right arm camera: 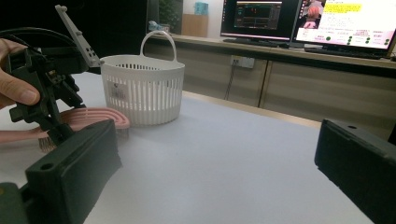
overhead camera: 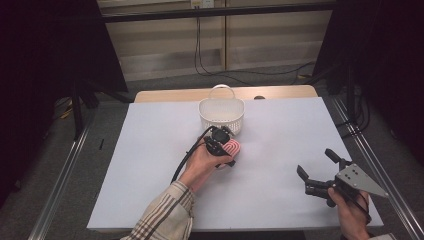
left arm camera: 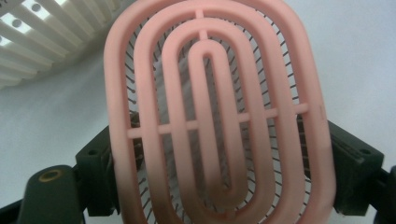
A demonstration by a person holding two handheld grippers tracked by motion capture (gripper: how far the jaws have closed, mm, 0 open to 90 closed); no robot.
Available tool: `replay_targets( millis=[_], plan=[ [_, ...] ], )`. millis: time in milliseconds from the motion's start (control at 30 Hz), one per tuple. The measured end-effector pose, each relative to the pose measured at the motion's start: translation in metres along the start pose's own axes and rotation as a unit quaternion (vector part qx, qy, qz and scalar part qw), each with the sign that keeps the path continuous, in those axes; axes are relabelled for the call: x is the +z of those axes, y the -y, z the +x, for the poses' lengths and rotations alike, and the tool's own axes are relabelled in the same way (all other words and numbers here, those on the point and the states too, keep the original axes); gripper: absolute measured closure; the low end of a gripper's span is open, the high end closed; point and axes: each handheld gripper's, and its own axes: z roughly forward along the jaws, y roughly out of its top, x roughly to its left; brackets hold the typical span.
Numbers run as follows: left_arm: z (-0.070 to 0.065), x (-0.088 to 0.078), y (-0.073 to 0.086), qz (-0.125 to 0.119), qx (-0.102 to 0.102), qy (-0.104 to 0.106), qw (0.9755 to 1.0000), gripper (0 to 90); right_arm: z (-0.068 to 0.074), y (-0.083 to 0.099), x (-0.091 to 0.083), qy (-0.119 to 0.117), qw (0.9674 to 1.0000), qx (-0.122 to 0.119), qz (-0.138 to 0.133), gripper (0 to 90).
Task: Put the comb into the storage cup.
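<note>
Jaws of left gripper clamp pink brush (basket nearby).

The pink hairbrush looks like smooth matt plastic, with thin dark bristles under its ribs. Just beside it, the white basket is slatted plastic with a slight shine. The surface is pale, matt and smooth. The fingers are black matt plastic. The sleeve is checked cloth.
</note>
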Motion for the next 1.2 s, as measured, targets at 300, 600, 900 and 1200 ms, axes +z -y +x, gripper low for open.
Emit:
replay_targets(
  millis=[300,600,900,1200],
  plan=[
    [-0.002,-0.002,0.0,-0.004,0.013,-0.004,0.9999,17.8,0.0,0.0,0.0,0.0,1.0,0.0,0.0,0.0],
    [0.0,-0.007,0.003,-0.012,0.017,-0.007,0.9998,18.0,0.0,0.0,0.0,0.0,1.0,0.001,-0.001,0.0],
    [0.002,-0.012,0.005,-0.026,-0.002,-0.015,0.9996,18.2,0.0,0.0,0.0,0.001,1.0,0.0,-0.001,0.0],
    [0.004,-0.018,0.006,-0.038,-0.001,-0.011,0.9992,18.4,0.0,0.0,0.0,0.001,1.0,0.0,-0.002,0.0]
  ],
)
